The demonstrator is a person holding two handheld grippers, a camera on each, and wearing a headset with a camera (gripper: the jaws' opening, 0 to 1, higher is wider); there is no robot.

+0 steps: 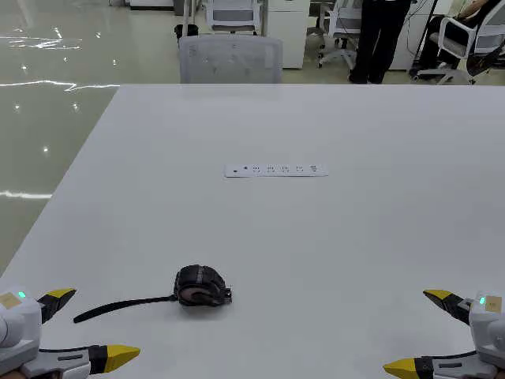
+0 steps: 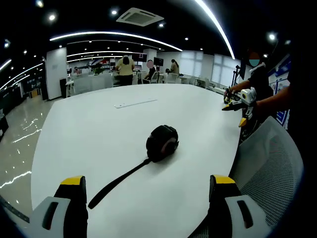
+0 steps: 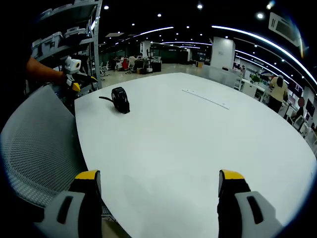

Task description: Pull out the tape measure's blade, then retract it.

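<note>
Starting stage, apparently: found the tape measure [image 1: 202,287] low and left of centre on the bench [image 1: 331,245], strap [image 1: 122,308] trailing left, no blade out. Saw left gripper [image 1: 102,322] and right gripper [image 1: 410,331] at the lower corners, both wide and empty. Judged pulling and retracting both undone.

Head view evenly and brightly lit from overhead; white table [image 1: 316,237] rendered sharp, only a faint soft shadow seen under the tape measure [image 1: 201,287]. Strong glare streaks noted on the glossy floor [image 1: 47,71] at 10 o'clock. Both gripper views heavily fisheye-bent toward the edges; ceiling light strips [image 2: 214,21] blown out at 12 to 1 o'clock, far background rendered darker and soft
</note>
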